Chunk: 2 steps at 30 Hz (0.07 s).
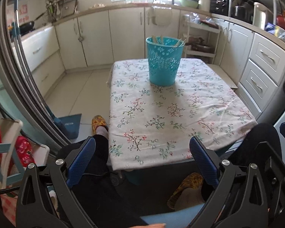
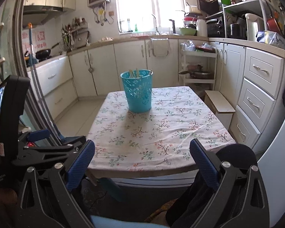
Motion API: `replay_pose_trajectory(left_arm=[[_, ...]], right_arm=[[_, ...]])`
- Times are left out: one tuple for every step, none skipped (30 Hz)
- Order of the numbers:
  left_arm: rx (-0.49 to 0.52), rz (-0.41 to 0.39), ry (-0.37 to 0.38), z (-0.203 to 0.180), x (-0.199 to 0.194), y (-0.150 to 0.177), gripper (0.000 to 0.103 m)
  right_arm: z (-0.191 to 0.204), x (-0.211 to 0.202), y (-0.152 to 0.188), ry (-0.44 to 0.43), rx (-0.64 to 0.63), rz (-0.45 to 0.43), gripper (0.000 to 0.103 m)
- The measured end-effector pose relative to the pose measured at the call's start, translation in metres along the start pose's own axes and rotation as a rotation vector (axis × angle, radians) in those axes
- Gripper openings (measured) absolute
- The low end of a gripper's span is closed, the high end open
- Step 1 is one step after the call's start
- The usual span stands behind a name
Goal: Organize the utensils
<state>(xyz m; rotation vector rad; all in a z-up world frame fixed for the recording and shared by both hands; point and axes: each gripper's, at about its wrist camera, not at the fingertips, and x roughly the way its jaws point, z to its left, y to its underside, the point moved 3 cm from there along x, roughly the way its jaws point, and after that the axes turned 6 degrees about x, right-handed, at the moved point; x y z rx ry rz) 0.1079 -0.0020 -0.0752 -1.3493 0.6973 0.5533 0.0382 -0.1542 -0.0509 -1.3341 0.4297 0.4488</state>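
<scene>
While both grippers hang back over the person's lap, short of the near edge of the counter, nothing is in hand. The left gripper has its blue fingers spread wide with only air and the cloth's near edge between them. The right gripper shows the same wide spread, its fingers holding nothing. Seen in the right wrist view, the left gripper's body sits just off to the left, so the two are side by side and level, a resting posture that suits either a start or a finish.

A teal perforated basket stands upright on the floral cloth toward the far edge of the counter, roughly midway between its left and right edges. Several pale chopsticks lean against its inner wall, their tips poking above the rim; in the right wrist view they cluster at the left side of the rim. Upright storage keeps them gathered and easy to pull out.

No loose utensil is visible anywhere on the cloth, so the sorting looks complete, or very nearly so. The basket sits well apart from both grippers, which suggests they are pulled clear of it.
</scene>
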Motion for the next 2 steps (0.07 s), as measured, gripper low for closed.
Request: replay_pose_trajectory(left_arm=[[-0.01,0.015,0.003,0.0017,0.0109,-0.0035,0.095],[-0.018,0.026,0.003,0.0034,0.02,-0.0059,0.095]], right_arm=[[-0.0021,0.0065,-0.0023,0.008,0.0,0.001,0.096],[-0.0044,0.0147,-0.0058,0.017,0.006,0.002,0.096]])
